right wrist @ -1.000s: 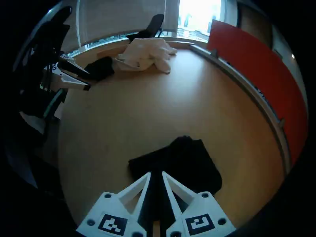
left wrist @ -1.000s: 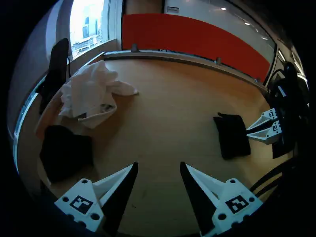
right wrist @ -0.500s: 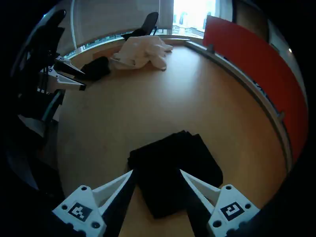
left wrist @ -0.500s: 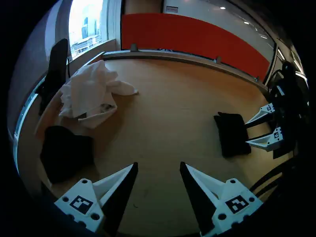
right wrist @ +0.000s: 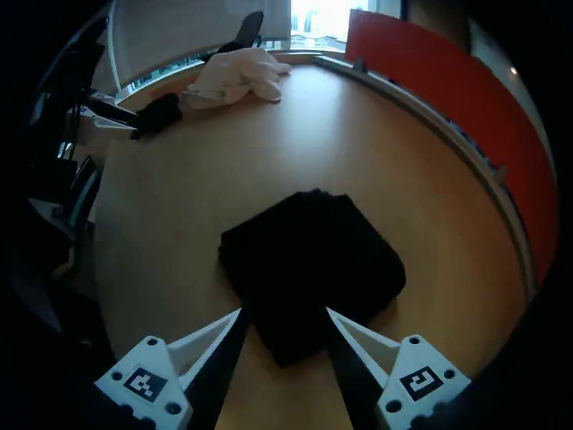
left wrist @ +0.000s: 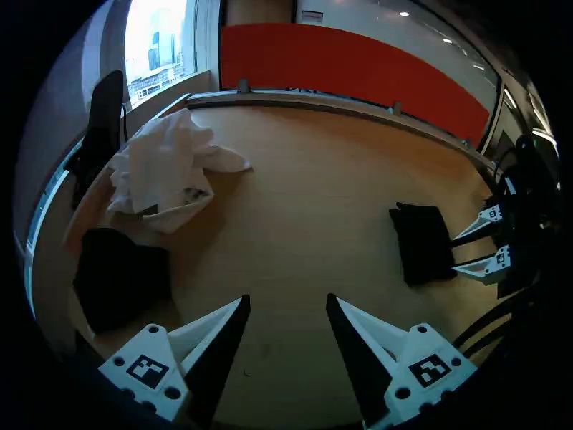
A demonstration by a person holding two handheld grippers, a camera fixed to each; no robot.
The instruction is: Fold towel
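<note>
Down low over the wooden table [right wrist: 179,215], the right gripper [right wrist: 286,315] points forward and slightly downward, its two white fingers spread wide apart and clamped on nothing. The folded black towel [right wrist: 311,265] lies flat on the table right in front of it as a thick, roughly square pad. The towel's near corner reaches in between the two fingertips, and whether either tip touches the cloth cannot be told. In the left gripper view the same gripper comes in from the far right edge of the table, level with the towel's side, one finger above the other. The hand behind it is lost in a dark shape.

Meanwhile the left gripper [left wrist: 286,308] is held well apart from the towel, aimed across bare tabletop. Its fingers are just as widely parted and grasp nothing; only wood shows between the tips.

Farther off, a white cloth heap [left wrist: 168,168] sits crumpled near the window corner, and a black cloth [left wrist: 118,276] lies just beside it, closer to the left gripper. A red partition [left wrist: 358,68] runs along the far edge of the table, and a dark chair [left wrist: 104,122] stands behind the white heap.
</note>
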